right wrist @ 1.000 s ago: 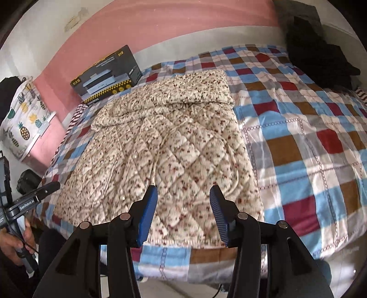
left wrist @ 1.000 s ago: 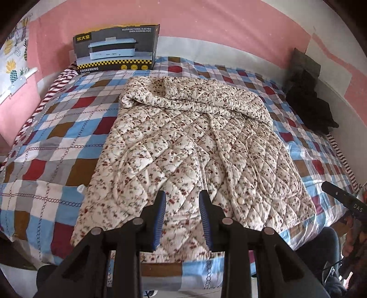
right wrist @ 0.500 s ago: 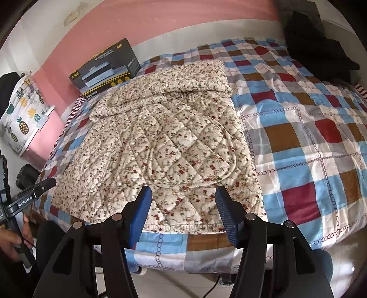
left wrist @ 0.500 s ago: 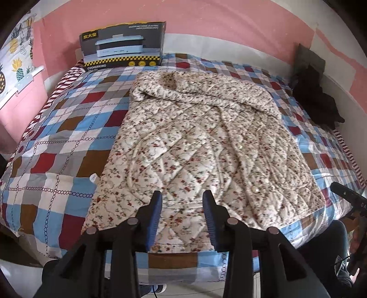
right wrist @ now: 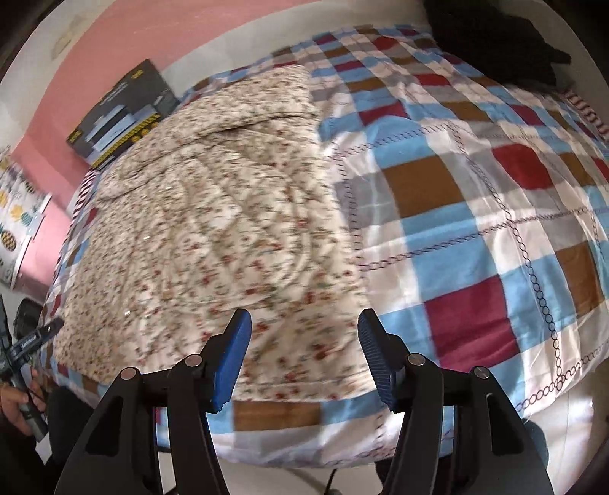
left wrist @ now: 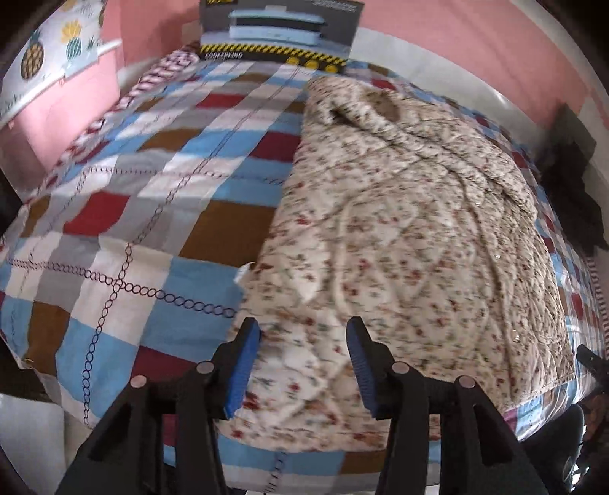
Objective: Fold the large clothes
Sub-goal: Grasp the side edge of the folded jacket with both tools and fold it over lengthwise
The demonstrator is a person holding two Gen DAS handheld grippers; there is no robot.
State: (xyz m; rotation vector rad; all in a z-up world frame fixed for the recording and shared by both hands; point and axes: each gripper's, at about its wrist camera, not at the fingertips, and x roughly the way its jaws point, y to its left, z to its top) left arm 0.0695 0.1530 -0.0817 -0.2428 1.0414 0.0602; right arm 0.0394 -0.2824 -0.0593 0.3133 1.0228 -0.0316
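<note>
Hovering with jaws wide and empty, the left hand-held gripper (left wrist: pixel 302 358) sits over the near left hem corner of the floral quilted garment (left wrist: pixel 411 236), and the right hand-held gripper (right wrist: pixel 304 352), equally wide and empty, over its near right corner. From both, the garment's long axis runs away toward the boxed appliance (left wrist: pixel 279 32) at the wall. It lies flat on the checked bed (left wrist: pixel 114 213); dark clothes (right wrist: pixel 495 42) are piled right of it.
</note>
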